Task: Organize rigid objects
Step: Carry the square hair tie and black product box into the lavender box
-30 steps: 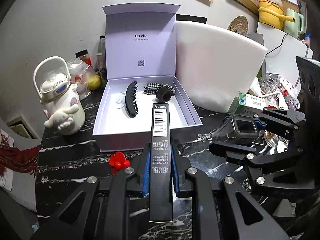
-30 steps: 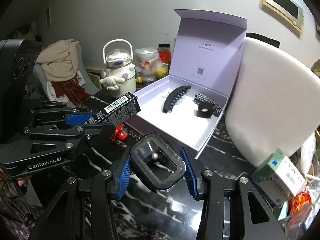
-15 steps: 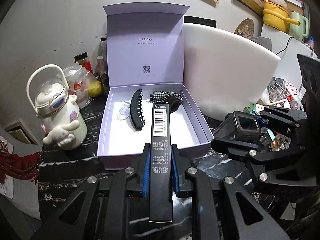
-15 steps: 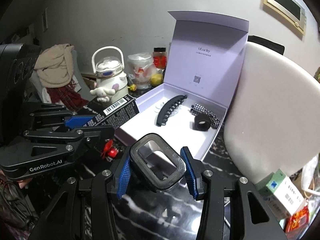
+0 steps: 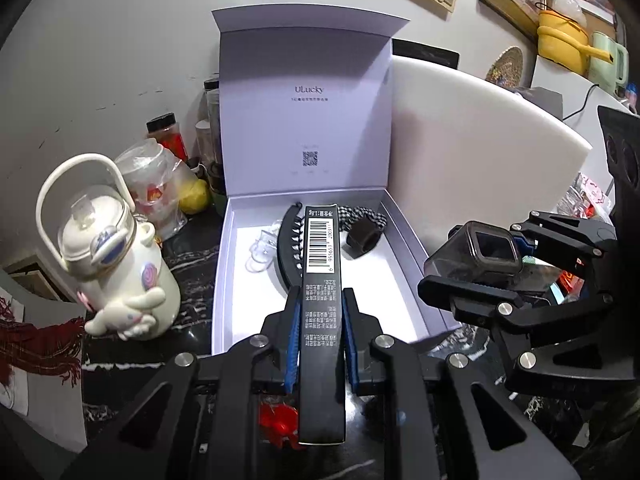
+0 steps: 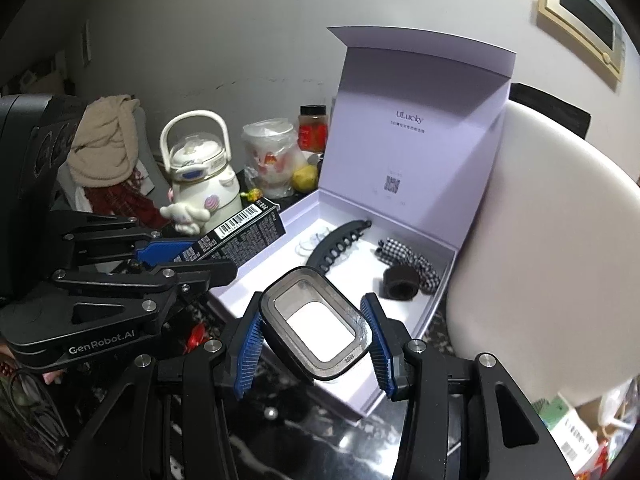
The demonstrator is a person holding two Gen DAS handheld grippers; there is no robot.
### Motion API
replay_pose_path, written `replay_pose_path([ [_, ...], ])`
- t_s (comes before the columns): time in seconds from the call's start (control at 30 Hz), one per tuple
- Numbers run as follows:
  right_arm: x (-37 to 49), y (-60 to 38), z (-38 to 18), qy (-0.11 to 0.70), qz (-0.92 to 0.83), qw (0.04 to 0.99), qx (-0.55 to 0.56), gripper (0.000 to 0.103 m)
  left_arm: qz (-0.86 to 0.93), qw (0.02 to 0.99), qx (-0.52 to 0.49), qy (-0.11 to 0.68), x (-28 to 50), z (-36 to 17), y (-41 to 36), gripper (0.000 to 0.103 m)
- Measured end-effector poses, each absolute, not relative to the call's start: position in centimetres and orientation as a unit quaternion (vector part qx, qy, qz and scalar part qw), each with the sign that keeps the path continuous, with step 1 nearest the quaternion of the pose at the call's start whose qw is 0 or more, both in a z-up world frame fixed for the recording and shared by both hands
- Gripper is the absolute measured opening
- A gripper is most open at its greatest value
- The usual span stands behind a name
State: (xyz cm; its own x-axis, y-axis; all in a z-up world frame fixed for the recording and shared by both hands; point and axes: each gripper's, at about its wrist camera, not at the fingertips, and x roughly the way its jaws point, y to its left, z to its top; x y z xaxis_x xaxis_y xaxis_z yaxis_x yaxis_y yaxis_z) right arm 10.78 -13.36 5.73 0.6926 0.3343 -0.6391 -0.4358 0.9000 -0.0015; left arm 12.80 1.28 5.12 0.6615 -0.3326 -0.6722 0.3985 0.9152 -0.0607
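My left gripper [image 5: 320, 312] is shut on a long black carton with a barcode [image 5: 322, 280], held over the front of the open lilac box [image 5: 224, 280]. My right gripper [image 6: 314, 332] is shut on a clear rectangular container with a dark rim [image 6: 316, 322], held over the box's front edge [image 6: 360, 412]. The carton [image 6: 244, 236] and left gripper [image 6: 192, 256] show at the left of the right wrist view. The container [image 5: 480, 256] shows at the right of the left wrist view. Inside the box lie a black hair claw [image 5: 286, 248], a checkered scrunchie [image 6: 408, 258] and a dark ring [image 6: 400, 284].
A white cartoon kettle [image 5: 116, 272] stands left of the box. A bagged cup [image 6: 272, 160], a lemon [image 5: 196, 198] and a red-lidded jar [image 6: 312, 128] stand behind it. A white chair back [image 5: 472, 148] rises right of the box. A red object [image 5: 280, 420] lies under my left gripper.
Both grippers have moved forward toward the box with their objects. The carton's tip and the container now hang over the box's interior.
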Motion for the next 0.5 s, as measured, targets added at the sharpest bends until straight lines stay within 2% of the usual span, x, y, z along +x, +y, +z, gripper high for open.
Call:
replay_pose_path([
  [0.5, 16.5, -13.0, 5.0, 0.333, 0.205, 0.917, -0.075, 0.047, -0.191, 0.909, 0.050, 0.367, 18.4, 4.1, 1.4, 0.018],
])
